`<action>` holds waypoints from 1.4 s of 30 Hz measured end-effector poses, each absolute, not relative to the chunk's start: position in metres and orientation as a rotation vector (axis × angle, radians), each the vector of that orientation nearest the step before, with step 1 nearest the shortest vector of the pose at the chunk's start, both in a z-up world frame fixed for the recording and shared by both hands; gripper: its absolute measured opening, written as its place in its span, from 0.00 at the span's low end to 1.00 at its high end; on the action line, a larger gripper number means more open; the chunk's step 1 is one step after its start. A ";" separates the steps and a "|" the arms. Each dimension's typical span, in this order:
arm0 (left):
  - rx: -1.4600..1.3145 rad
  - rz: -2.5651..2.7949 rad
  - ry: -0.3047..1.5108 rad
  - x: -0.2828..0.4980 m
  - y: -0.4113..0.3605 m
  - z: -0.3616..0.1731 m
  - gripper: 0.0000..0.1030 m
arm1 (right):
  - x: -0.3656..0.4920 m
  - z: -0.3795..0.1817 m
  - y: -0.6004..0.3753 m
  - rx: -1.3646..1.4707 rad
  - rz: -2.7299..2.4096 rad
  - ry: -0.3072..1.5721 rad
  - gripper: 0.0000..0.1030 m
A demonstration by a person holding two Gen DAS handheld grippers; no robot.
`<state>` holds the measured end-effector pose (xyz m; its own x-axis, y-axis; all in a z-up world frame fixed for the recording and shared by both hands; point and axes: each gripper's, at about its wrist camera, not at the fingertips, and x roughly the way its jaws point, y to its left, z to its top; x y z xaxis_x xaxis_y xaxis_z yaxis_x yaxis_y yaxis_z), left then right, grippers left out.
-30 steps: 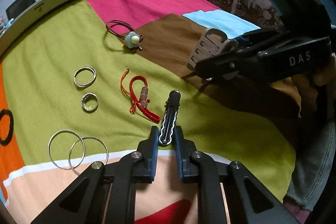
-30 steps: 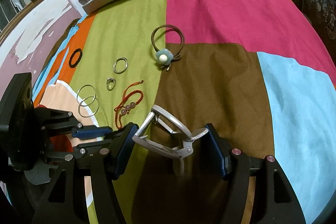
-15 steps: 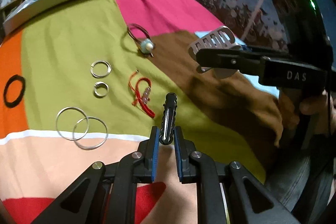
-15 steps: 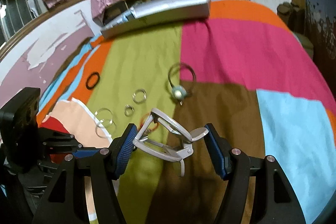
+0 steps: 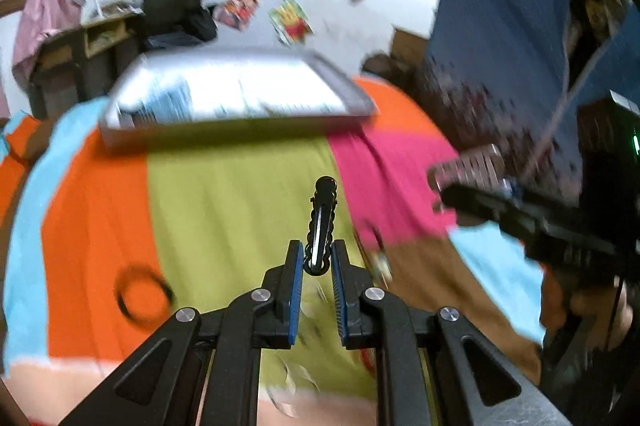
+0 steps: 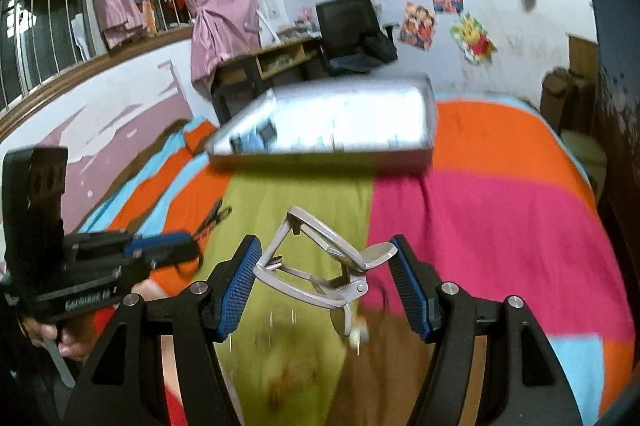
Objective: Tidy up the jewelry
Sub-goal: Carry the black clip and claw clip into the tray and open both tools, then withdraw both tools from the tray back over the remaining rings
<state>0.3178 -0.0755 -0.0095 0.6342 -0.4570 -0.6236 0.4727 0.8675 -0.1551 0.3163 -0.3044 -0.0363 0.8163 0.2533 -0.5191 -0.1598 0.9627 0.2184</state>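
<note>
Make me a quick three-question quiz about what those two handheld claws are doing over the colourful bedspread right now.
1. True or false: the left gripper is shut on the black hair clip.
2. What does the right gripper hold? A) silver hair claw B) red bracelet C) black ring
3. Fill in: far across the bedspread lies an open silver ____.

Key: 1 true. 2 A, the silver hair claw. 3 tray.
</note>
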 end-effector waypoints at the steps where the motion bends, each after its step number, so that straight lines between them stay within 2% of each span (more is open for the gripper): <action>1: 0.025 -0.517 0.685 0.331 -0.075 -0.002 0.13 | 0.326 -0.031 -0.303 0.164 0.224 0.561 0.59; 6: 0.004 -0.469 0.635 0.408 -0.076 0.021 0.13 | 0.393 -0.001 -0.298 0.152 0.205 0.471 0.59; 13: -0.067 -0.437 0.703 0.490 -0.088 0.001 0.13 | 0.470 -0.012 -0.300 0.169 0.155 0.493 0.59; 22: -0.085 -0.424 0.762 0.510 -0.097 -0.026 0.13 | 0.492 -0.053 -0.311 0.218 0.139 0.561 0.59; 31: -0.116 -0.419 0.732 0.498 -0.095 -0.022 0.15 | 0.484 -0.042 -0.317 0.223 0.148 0.518 0.60; 34: -0.120 -0.411 0.697 0.486 -0.094 -0.010 0.24 | 0.467 -0.026 -0.321 0.218 0.142 0.480 0.64; 37: -0.119 -0.398 0.649 0.467 -0.094 0.007 0.39 | 0.445 -0.007 -0.323 0.206 0.134 0.438 0.68; 38: -0.120 -0.395 0.633 0.460 -0.093 0.012 0.49 | 0.437 0.000 -0.323 0.203 0.134 0.425 0.71; 39: -0.123 -0.389 0.607 0.450 -0.092 0.020 0.64 | 0.427 0.007 -0.324 0.199 0.132 0.407 0.73; 41: -0.131 -0.364 0.539 0.427 -0.089 0.037 0.77 | 0.405 0.021 -0.324 0.188 0.125 0.372 0.77; 42: -0.135 -0.361 0.515 0.418 -0.087 0.044 0.79 | 0.394 0.028 -0.324 0.184 0.123 0.354 0.79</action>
